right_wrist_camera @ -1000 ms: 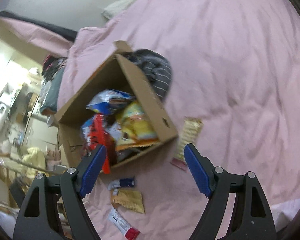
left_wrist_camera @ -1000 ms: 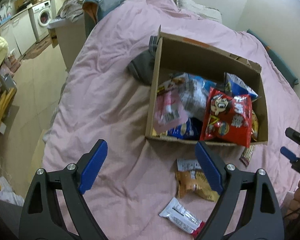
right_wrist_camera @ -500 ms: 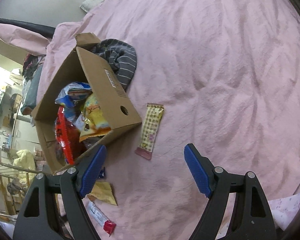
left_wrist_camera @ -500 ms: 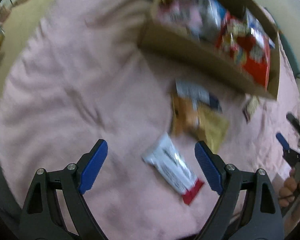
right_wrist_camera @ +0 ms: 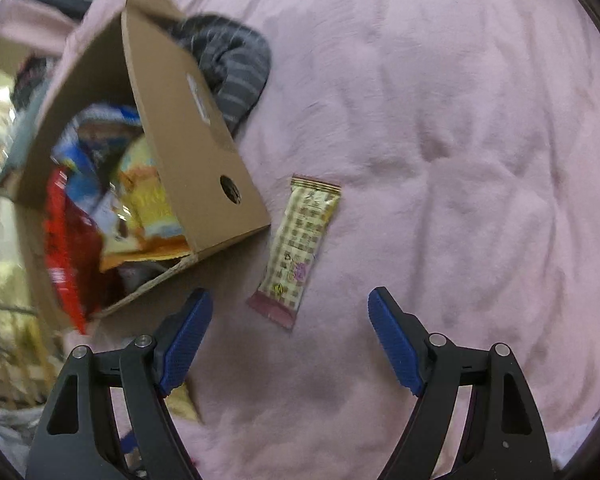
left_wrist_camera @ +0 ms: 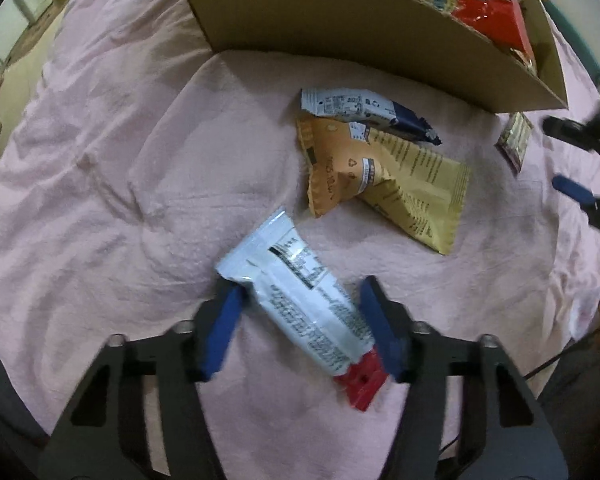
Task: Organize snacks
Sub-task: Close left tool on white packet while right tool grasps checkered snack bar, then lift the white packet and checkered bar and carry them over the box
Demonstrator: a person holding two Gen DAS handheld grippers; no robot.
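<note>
Pink bedspread (left_wrist_camera: 100, 184); left gripper (left_wrist_camera: 300, 320) straddles white bar wrapper (left_wrist_camera: 300, 300), print illegible.

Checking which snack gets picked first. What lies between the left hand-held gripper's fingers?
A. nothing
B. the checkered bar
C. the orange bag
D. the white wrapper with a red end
D: the white wrapper with a red end lies between the left hand-held gripper's blue fingers on the pink blanket.

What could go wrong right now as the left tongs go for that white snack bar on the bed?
The white snack bar lies slanted across the left tongs, so they may pinch only a corner and let it slip or twist. It rests on the soft pink blanket, so the pads could snag fabric too. The right tongs hang open by the checkered bar, close to the cardboard box, which they might bump.
</note>
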